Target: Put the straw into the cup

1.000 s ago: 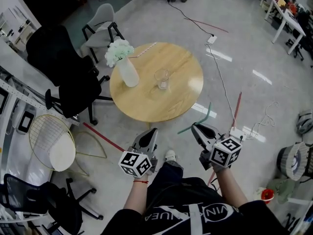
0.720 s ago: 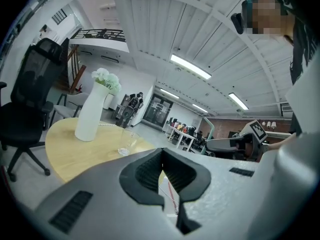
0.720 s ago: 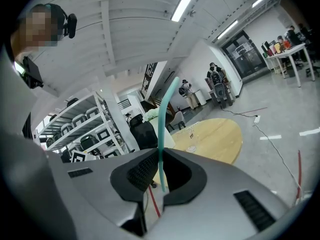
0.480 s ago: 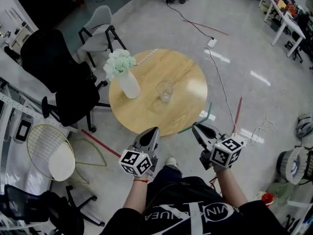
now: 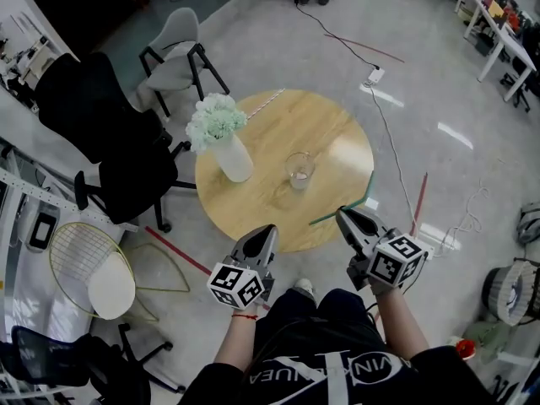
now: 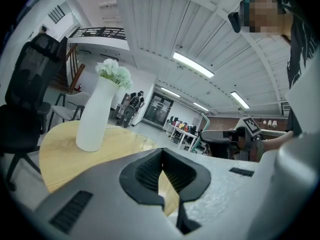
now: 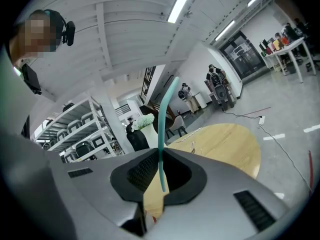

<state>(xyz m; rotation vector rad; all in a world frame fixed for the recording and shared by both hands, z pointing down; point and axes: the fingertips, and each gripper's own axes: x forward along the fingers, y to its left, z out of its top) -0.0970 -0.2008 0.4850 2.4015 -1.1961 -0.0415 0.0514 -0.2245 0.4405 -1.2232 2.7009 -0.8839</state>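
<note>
A clear glass cup [image 5: 299,170] stands near the middle of the round wooden table [image 5: 329,133]. My right gripper [image 5: 342,216] is shut on a green straw [image 5: 346,208] just off the table's near edge. The straw lies slantwise across the jaws, and in the right gripper view it [image 7: 163,119] rises up out of my right gripper [image 7: 161,170]. My left gripper [image 5: 265,230] hovers at the table's near edge, shut with nothing in it. The left gripper view looks past its closed jaws at the cup [image 6: 145,143], which shows faintly.
A white vase of pale flowers [image 5: 228,142] stands left of the cup. A striped straw [image 5: 263,103] lies at the table's far edge. Black office chairs [image 5: 110,133] and a grey chair [image 5: 177,45] crowd the left. Cables [image 5: 396,159] run over the floor on the right.
The table has come nearer to both grippers and now reaches their tips. The right gripper still holds the green straw. The left stays shut.
</note>
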